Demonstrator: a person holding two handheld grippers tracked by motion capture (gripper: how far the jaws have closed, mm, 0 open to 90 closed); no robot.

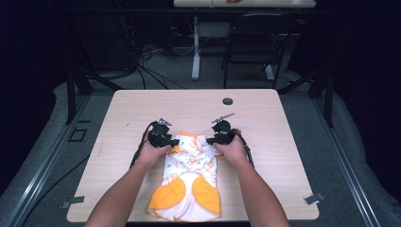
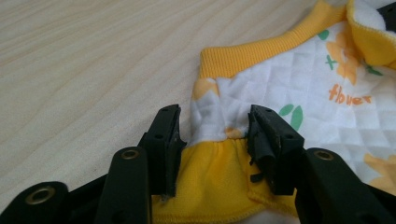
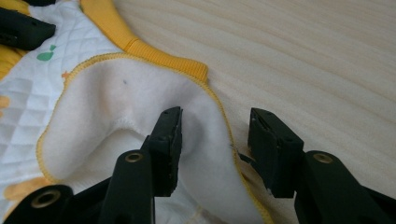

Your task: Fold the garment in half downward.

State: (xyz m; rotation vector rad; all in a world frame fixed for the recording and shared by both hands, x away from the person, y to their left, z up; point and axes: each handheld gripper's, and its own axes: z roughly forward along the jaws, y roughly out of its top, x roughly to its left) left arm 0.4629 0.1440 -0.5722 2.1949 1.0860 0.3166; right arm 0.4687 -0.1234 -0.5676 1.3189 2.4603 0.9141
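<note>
A small quilted garment (image 1: 189, 179), white with orange flower print and yellow trim, lies flat on the wooden table (image 1: 265, 123). My left gripper (image 1: 173, 142) is at the garment's upper left corner. In the left gripper view it (image 2: 214, 126) stands open, with the yellow gathered edge and the quilted cloth (image 2: 317, 93) lying loose between its jaws. My right gripper (image 1: 212, 141) is at the upper right corner. In the right gripper view it (image 3: 215, 130) is open over a turned-back flap of white fleece lining (image 3: 116, 102); its left jaw rests on the fleece and its right jaw is over bare wood.
A round cable hole (image 1: 228, 100) sits near the table's far edge. Strips of tape (image 1: 314, 198) mark the front corners. Beyond the table stand a black chair (image 1: 255, 42) and a white desk leg (image 1: 196, 52) on grey floor. Bare wood lies on both sides of the garment.
</note>
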